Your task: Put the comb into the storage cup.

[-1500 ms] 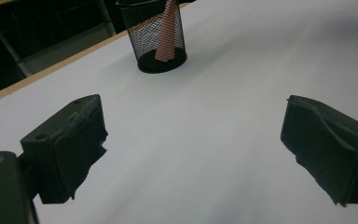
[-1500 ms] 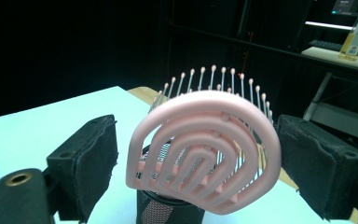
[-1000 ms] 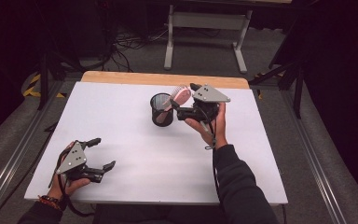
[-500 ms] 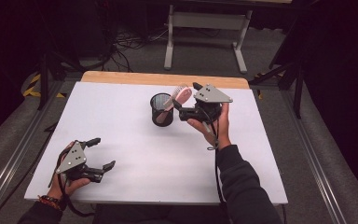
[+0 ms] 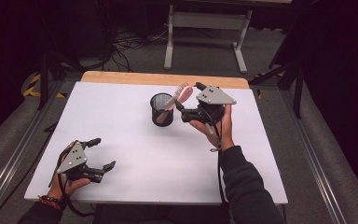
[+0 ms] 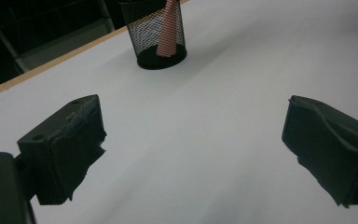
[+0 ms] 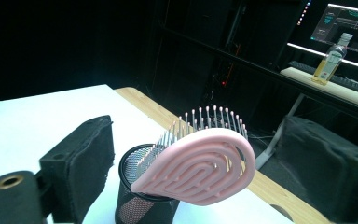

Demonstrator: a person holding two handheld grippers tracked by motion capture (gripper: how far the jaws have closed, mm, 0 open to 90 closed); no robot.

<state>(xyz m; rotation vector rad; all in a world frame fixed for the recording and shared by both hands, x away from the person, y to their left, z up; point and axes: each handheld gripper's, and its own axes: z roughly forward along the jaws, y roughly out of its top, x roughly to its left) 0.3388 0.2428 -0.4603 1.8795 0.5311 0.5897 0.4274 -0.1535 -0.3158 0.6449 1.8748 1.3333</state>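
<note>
I see the pink hairbrush (image 7: 200, 170) standing handle-down in the black mesh cup (image 5: 161, 109), its head leaning between my right gripper's (image 5: 189, 100) jaws. Those jaws have just been opening and stand spread, clear of the brush. My left gripper (image 5: 101, 153), also spread, rests well apart from the cup.

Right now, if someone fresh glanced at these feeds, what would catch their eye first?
The pink hairbrush stands out: its handle sits down in the black mesh cup near the table's far edge, with the head leaning out over the rim. The right gripper is right beside it; its jaws have just been opening, and they flank the brush head without pressing on it. The left gripper rests open at the near left of the white table.
</note>
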